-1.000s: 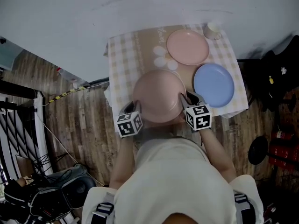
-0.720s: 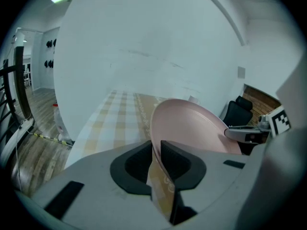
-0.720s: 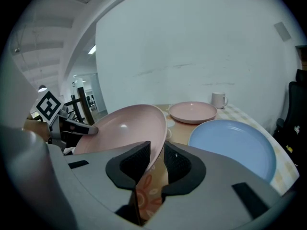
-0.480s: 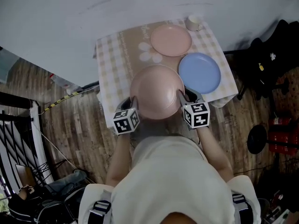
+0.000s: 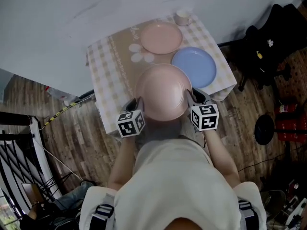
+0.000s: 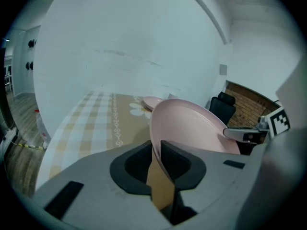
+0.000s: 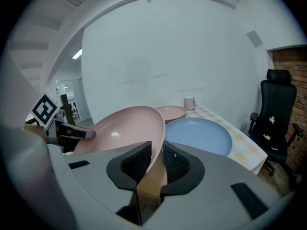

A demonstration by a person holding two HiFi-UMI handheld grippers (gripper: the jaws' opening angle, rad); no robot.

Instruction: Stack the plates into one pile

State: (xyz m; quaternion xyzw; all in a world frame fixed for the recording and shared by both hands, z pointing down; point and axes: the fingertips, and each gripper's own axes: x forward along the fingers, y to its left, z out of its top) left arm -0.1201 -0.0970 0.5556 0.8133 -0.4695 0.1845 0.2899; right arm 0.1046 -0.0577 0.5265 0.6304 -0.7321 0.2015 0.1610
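Observation:
A large pink plate [image 5: 164, 91] hangs over the near edge of the checked table [image 5: 108, 66], gripped on both sides. My left gripper [image 5: 138, 104] is shut on its left rim, and the rim [image 6: 192, 128] runs between the pads [image 6: 169, 153] in the left gripper view. My right gripper [image 5: 190, 98] is shut on the right rim [image 7: 124, 131]; its jaws have just been closing on it. A blue plate [image 5: 194, 67] lies on the table right of the held one. A smaller pink plate [image 5: 160, 37] lies farther back.
A white mug [image 5: 182, 17] stands at the table's far right corner, behind the plates. A white wall runs along the table's far side. A black office chair [image 7: 278, 114] stands on the wooden floor to the right, with cables and gear to the left.
Both grippers have carried the large pink plate forward over the table's near edge, closer to the blue plate. The head view has shifted with them.

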